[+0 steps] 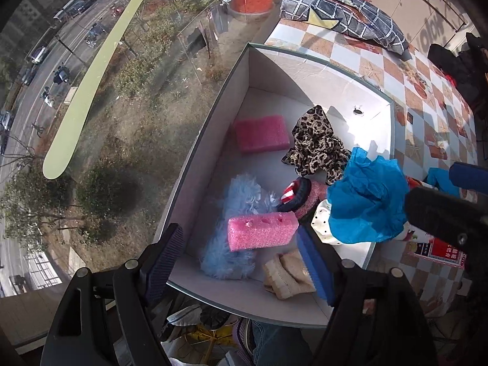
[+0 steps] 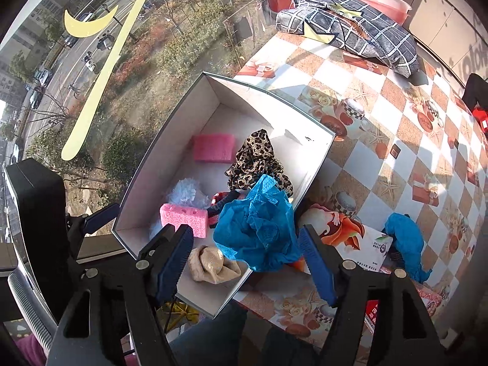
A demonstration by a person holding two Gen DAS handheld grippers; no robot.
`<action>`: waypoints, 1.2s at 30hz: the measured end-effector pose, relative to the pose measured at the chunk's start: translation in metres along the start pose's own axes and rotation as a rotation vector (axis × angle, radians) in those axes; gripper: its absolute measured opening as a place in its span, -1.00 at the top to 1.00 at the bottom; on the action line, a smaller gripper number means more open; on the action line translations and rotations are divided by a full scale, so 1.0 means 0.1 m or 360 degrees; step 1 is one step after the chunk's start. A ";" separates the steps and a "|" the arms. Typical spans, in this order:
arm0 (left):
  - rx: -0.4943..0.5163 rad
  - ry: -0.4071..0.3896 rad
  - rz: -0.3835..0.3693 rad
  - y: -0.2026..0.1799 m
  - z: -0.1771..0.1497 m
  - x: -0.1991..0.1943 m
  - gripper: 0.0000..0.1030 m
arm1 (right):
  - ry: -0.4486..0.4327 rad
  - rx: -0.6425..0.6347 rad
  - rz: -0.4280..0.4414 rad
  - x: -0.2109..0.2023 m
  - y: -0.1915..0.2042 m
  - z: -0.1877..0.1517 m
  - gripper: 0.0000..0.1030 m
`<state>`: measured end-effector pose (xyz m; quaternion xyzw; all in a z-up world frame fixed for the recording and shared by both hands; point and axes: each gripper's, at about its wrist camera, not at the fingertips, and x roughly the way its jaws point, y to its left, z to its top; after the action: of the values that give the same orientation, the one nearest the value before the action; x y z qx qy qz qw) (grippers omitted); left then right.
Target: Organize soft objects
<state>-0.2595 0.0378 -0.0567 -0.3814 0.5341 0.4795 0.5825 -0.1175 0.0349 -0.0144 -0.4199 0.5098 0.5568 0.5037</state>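
Note:
A white cardboard box (image 1: 213,140) (image 2: 170,158) holds soft things: two pink sponges (image 1: 262,231) (image 2: 186,218), a leopard-print cloth (image 1: 314,143) (image 2: 256,158), a light blue fluffy piece (image 1: 231,253), a beige sock (image 1: 286,274) (image 2: 210,263) and a red-and-pink item (image 1: 305,192). A crumpled blue cloth (image 2: 259,228) (image 1: 366,195) lies over the box's right edge, between the open fingers of my right gripper (image 2: 247,262). My left gripper (image 1: 247,262) is open and empty over the box's near end. A second blue cloth (image 2: 405,241) lies on the table.
The box stands on a checked tablecloth (image 2: 381,158) against a window (image 1: 91,91). A dark checked cushion (image 1: 344,12) (image 2: 350,21) lies at the far end. A printed packet (image 2: 360,238) lies right of the box.

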 end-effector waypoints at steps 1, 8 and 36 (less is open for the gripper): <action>-0.0009 0.0040 0.0032 0.01 0.00 0.04 -0.58 | 0.0009 0.0014 -0.0001 0.01 -0.01 0.00 -1.00; -0.0049 0.0008 -0.0115 0.09 -0.05 -0.01 -0.58 | 0.0022 0.0059 0.0028 -0.04 -0.07 -0.02 -0.99; 0.0044 0.0021 -0.0166 -0.11 -0.01 -0.06 -0.58 | -0.0032 0.0255 0.0022 -0.20 -0.36 -0.23 -0.99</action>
<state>-0.2492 0.0338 -0.0520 -0.4038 0.5240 0.4386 0.6083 -0.0805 0.0087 -0.0031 -0.3691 0.5506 0.5219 0.5369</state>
